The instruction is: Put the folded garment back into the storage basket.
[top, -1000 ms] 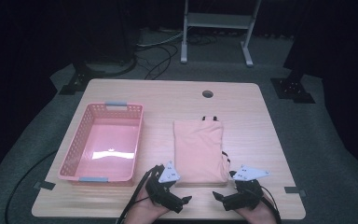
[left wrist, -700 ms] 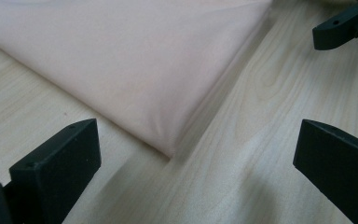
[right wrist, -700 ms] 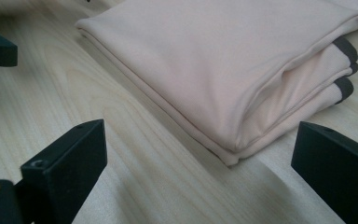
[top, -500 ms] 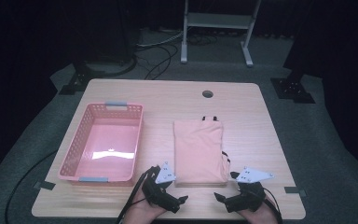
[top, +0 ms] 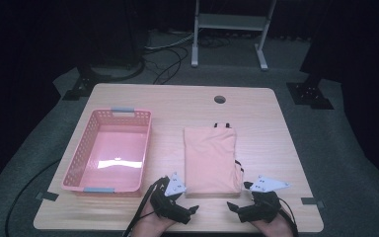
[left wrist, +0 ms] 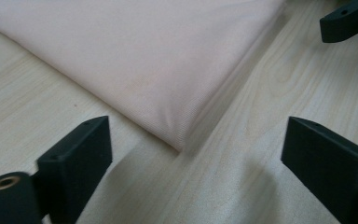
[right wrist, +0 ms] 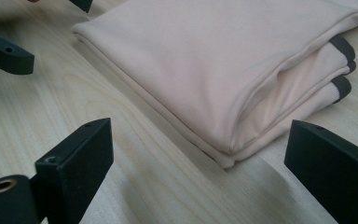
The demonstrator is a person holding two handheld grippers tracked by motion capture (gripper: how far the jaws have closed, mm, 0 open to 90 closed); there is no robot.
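Folded peach garment (top: 211, 160) near tabletop (top: 177, 106) front edge, pink basket (top: 109, 150) toward left edge. Left gripper (top: 193, 209), right gripper (top: 230, 206) both spread, empty, at garment's front corners.

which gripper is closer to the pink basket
Left. The left gripper sits just beyond the basket's near right corner; the right gripper is farther right, past the folded cloth's near edge.

Pink basket (top: 109, 153) on the wooden table (top: 271, 128), metal stand (top: 229, 22) beyond.
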